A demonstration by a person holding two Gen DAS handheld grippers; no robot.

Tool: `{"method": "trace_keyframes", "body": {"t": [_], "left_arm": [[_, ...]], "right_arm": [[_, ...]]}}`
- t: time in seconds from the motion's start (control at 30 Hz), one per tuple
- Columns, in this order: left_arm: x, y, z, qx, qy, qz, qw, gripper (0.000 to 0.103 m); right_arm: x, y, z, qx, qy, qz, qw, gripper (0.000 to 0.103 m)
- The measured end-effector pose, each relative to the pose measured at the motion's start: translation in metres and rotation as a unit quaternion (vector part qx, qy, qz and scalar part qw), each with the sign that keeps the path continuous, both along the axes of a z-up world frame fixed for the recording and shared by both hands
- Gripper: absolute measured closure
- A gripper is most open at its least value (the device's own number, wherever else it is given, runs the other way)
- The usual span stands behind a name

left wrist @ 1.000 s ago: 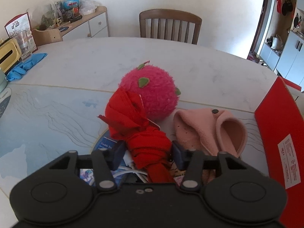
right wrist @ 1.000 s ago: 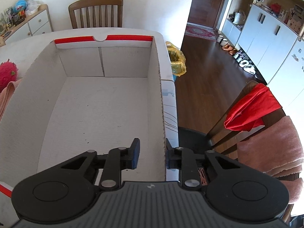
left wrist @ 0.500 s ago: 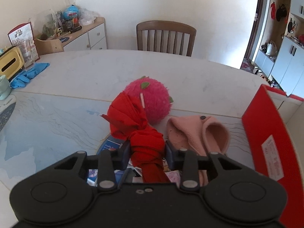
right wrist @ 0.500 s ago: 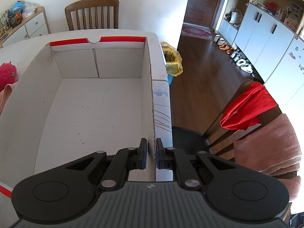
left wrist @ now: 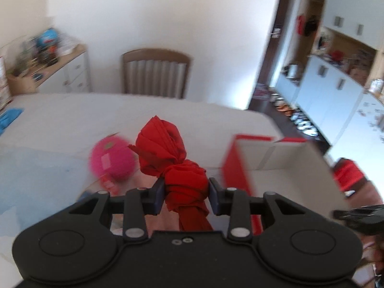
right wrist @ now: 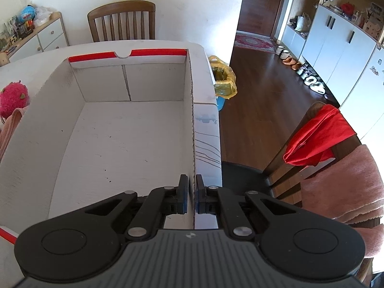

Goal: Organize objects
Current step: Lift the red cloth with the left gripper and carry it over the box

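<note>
1. Wide open room inside the cardboard box, bare floor from wall to wall, top uncovered
2. Box's right wall pinched between the fingers of the right gripper, blocking that edge
3. Red cloth bundle filling the gap of the left gripper, raised above the table
4. Pink plush ball and pink cloth crowding the table just left of the box
5. Chair draped with cloth standing close on the right
</note>
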State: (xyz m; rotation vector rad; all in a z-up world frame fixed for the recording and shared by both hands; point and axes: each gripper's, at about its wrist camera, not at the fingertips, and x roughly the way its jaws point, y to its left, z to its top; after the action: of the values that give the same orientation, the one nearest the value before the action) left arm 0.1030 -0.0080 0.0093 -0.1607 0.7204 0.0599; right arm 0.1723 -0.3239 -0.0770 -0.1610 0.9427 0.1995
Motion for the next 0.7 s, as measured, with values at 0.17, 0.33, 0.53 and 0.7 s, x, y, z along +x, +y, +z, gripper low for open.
{"method": "trace_keyframes", "body": {"t": [0.17,0.33,0.53,0.7], "left_arm": [[0.022,-0.045,0.016,-0.024,-0.006,-0.07,0.9972,0.068],[0.048,-0.093,0.009,-0.027,0.006,-0.125,0.9917,0.068],[0.077,-0.135,-0.019,-0.014,0.037,-0.167,0.9852,0.068],[0.098,-0.158,-0.044,-0.012,0.076,-0.188,0.9792,0.068]], "right_arm": [[-0.002,0.002,0.0,0.002,0.001,0.008,1.0,0.098],[-0.002,0.003,0.0,0.003,0.002,0.011,1.0,0.098],[-0.002,0.0,0.0,0.01,0.005,0.016,1.0,0.098],[-0.002,-0.001,0.001,0.013,0.006,0.022,1.0,0.098]]}}
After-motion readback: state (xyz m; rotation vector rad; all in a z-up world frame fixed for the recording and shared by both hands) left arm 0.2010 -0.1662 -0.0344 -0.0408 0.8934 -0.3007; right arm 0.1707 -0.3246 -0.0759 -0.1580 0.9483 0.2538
